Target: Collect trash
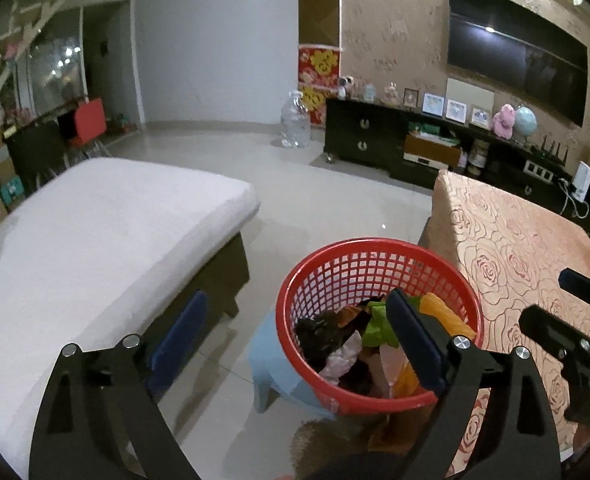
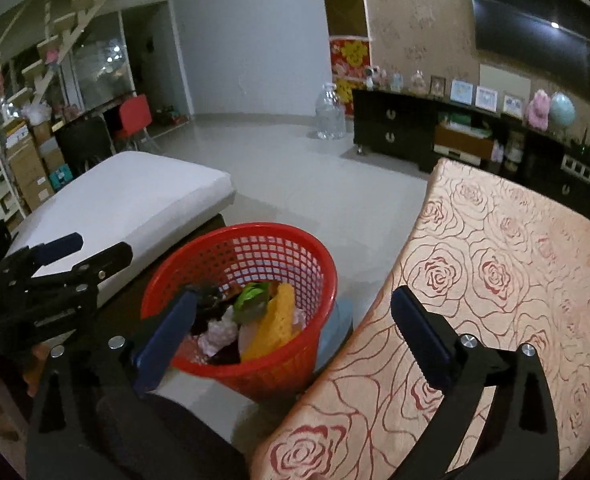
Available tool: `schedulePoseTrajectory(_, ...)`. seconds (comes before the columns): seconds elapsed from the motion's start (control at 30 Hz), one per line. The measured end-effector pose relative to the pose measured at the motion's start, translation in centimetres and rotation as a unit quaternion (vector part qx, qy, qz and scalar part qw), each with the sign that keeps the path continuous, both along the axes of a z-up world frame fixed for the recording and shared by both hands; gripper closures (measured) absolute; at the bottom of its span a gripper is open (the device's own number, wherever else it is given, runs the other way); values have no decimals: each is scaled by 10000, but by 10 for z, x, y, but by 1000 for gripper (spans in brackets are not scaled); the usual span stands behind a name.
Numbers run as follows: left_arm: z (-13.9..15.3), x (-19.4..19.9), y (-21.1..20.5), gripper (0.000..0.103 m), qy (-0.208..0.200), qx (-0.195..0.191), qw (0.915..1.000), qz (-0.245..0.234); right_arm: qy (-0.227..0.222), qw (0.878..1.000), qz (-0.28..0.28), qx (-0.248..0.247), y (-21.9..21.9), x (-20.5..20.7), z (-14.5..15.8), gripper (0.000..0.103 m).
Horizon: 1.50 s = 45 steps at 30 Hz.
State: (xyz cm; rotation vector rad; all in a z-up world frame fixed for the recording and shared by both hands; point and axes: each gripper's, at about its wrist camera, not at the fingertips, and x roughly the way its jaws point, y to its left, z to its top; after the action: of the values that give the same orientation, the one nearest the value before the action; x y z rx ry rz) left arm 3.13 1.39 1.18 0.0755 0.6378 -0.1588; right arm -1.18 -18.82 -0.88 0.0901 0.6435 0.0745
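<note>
A red mesh basket (image 1: 375, 256) stands on a light blue stool (image 1: 273, 364) beside the table. It holds trash (image 1: 371, 340): green, pink, dark and orange-yellow scraps. It also shows in the right wrist view (image 2: 255, 240) with its trash (image 2: 255, 320). My left gripper (image 1: 295, 336) is open and empty, its right finger over the basket. My right gripper (image 2: 291, 340) is open and empty, between basket and table. Each gripper shows at the edge of the other's view: the right gripper (image 1: 567, 304), the left gripper (image 2: 91, 250).
A table with a rose-patterned cloth (image 2: 495, 280) lies to the right. A white cushioned bench (image 1: 95, 232) lies to the left. A black TV cabinet (image 1: 415, 144) and a big water bottle (image 1: 295, 124) stand by the far wall, across tiled floor.
</note>
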Motion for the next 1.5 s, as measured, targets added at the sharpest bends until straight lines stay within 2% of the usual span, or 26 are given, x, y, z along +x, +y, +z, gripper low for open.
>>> schedulePoseTrajectory(0.3,13,-36,8,11,-262,41,9996,137,-315,9995,-41,-73,16,-40,15,7)
schedulePoseTrajectory(0.57,16,-54,17,8,-342,-39,9992,204,-391,9991,-133,-83,20,-57,19,7)
schedulePoseTrajectory(0.83,13,-66,14,8,-394,-41,9991,133,-380,9991,-142,-128,26,-62,17,7)
schedulePoseTrajectory(1.5,10,-67,15,8,-308,-97,9994,152,-331,9992,-154,-163,29,-67,15,7)
